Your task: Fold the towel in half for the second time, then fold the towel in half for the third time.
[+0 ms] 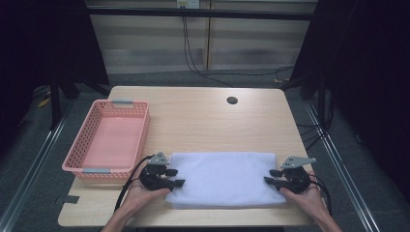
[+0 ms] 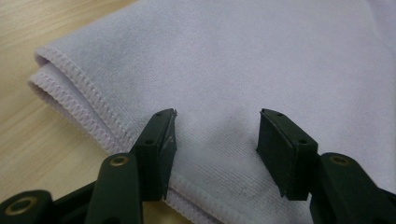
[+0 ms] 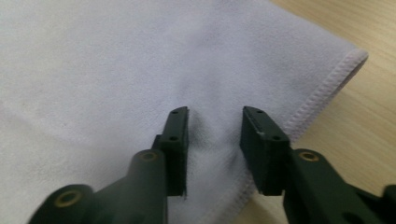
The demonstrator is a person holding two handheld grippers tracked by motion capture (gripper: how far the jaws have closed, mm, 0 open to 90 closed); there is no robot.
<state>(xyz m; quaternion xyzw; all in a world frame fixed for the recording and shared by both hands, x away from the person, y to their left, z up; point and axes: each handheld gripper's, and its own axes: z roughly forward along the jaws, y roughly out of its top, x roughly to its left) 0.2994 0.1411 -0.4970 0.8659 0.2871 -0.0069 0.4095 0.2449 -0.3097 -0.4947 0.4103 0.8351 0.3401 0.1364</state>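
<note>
Towel flat on the worktop, a gripper at each short end

Towel (image 1: pixel 225 179), folded and pale lilac-white, lies on the near half of the worktop (image 1: pixel 203 118), its long axis running side to side along the near edge. Its short ends face left and right. A pink basket (image 1: pixel 110 139) stands just beyond the towel's left end, long axis running away from the person, and a small dark hole (image 1: pixel 232 100) in the wood sits well beyond the towel's far edge.

The left gripper (image 1: pixel 175 178) is at the towel's left end, pointing inward over the cloth. In the left gripper view its jaws stand clearly apart above the stitched hem, with cloth beneath and between them but nothing pinched. The stacked layers of the fold show at that corner.

The right gripper (image 1: pixel 271 176) is at the towel's right end, likewise pointing inward. In the right gripper view its jaws stand apart, narrower than the other pair, and the cloth between them looks slightly puckered; whether the pads press on it I cannot tell.

The person's hands are cut off at the bottom of the high view, and the towel's near edge partly hides behind the grippers.
</note>
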